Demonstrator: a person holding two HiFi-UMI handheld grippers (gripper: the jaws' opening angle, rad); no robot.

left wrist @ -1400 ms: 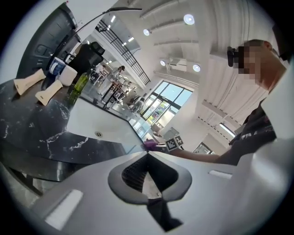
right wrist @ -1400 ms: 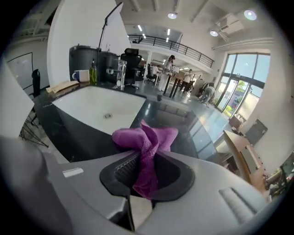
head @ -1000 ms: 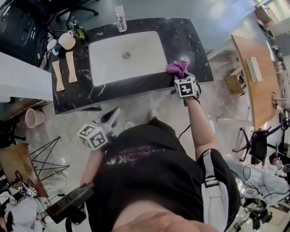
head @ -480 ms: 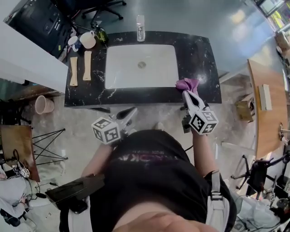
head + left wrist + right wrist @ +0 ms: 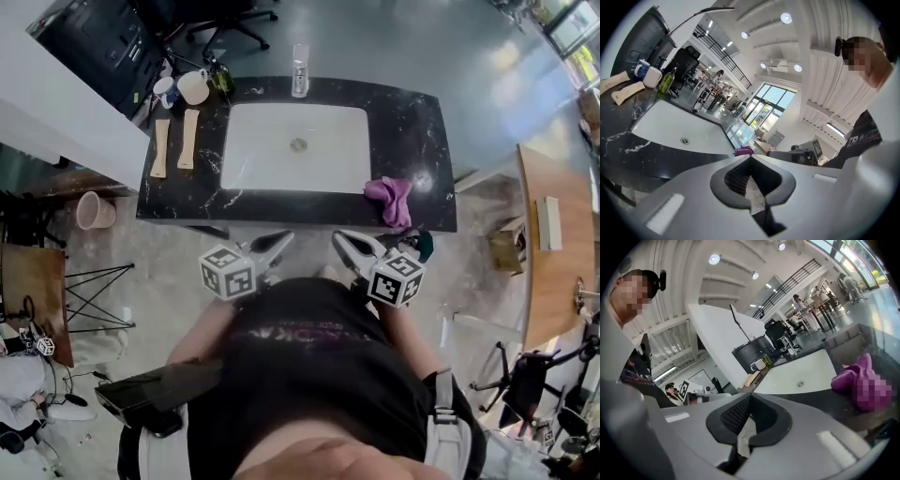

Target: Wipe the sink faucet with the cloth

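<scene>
Loosely bunched purple cloth on countertop.

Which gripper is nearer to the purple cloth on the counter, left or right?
Right. The right gripper is off the front edge of the counter, just short of the purple cloth, not touching it. The left gripper is farther left, in front of the sink.

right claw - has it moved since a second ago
Yes. The right claw has drawn back off the countertop toward the person, leaving the purple cloth lying on it.
</scene>
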